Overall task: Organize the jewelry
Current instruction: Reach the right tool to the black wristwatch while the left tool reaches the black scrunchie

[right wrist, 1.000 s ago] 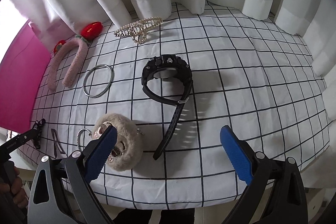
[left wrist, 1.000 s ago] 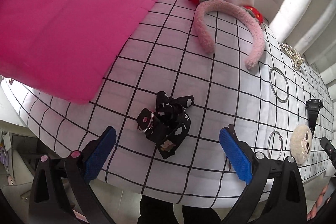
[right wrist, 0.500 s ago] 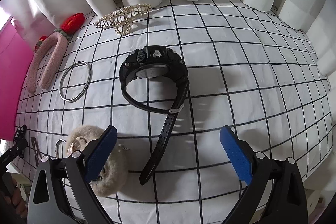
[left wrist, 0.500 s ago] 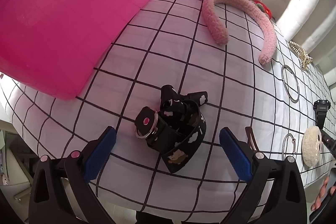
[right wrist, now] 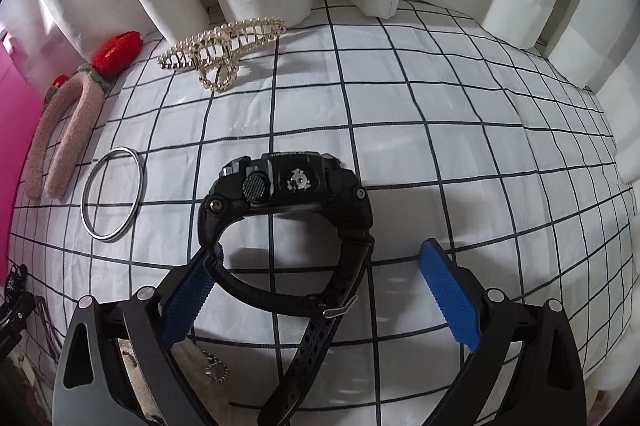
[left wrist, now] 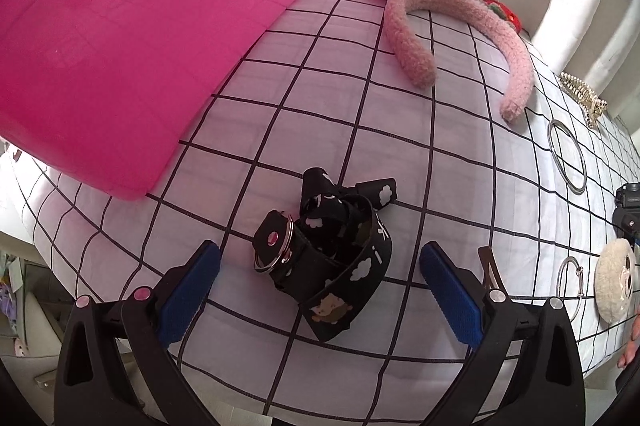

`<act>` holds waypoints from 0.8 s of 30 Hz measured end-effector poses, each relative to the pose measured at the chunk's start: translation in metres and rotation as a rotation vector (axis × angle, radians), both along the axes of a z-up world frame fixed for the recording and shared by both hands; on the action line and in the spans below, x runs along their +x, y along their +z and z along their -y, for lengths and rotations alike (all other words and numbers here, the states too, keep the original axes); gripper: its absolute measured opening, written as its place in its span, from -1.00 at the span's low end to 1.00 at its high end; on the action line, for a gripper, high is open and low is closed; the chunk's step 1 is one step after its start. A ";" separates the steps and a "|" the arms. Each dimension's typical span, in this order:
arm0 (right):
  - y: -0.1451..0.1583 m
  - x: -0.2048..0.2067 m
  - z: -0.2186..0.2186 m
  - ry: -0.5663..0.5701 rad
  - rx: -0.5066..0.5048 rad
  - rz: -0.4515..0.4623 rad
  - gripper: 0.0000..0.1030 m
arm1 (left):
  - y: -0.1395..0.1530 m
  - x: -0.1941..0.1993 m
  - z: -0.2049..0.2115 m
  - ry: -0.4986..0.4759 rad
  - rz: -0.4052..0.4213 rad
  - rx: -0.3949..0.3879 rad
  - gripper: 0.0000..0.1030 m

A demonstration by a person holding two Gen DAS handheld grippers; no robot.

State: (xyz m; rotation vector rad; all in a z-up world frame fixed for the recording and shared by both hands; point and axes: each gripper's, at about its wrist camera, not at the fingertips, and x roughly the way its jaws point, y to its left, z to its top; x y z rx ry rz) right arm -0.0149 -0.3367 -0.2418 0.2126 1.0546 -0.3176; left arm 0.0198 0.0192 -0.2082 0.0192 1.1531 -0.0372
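Black watch (right wrist: 280,202) on edge, strap buckled; crumpled black lanyard (left wrist: 336,258).

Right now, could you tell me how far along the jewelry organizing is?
Nothing looks sorted. The open left gripper straddles the black strap; the open right gripper brackets the watch. Headband, bangle and hair claw lie loose.

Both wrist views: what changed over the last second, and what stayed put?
Both grippers moved in, open. The left gripper closed in on the black lanyard, now between its fingers. The right gripper advanced on the black watch; its left finger now meets the strap. Nothing gripped. The headband, bangle and hair claw kept their places.
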 end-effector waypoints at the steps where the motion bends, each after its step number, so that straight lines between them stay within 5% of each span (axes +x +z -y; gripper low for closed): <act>1: 0.000 0.001 -0.003 0.016 -0.027 0.010 0.83 | 0.000 -0.002 0.000 0.002 0.013 0.000 0.90; 8: -0.006 -0.012 -0.006 0.040 -0.055 0.116 0.83 | 0.001 -0.017 -0.003 0.024 0.067 -0.001 0.90; 15: -0.001 -0.012 -0.010 0.068 -0.046 0.118 0.70 | 0.004 -0.018 -0.006 0.014 0.080 -0.005 0.80; 18: 0.004 -0.014 -0.015 0.103 -0.060 0.134 0.31 | 0.008 -0.019 -0.006 -0.008 0.096 -0.008 0.43; 22: 0.005 -0.015 -0.015 0.102 -0.036 0.136 0.30 | 0.013 -0.019 -0.005 -0.030 0.111 -0.016 -0.37; 24: 0.005 -0.013 -0.011 0.098 -0.018 0.140 0.29 | 0.013 -0.018 -0.003 -0.044 0.106 -0.012 -0.45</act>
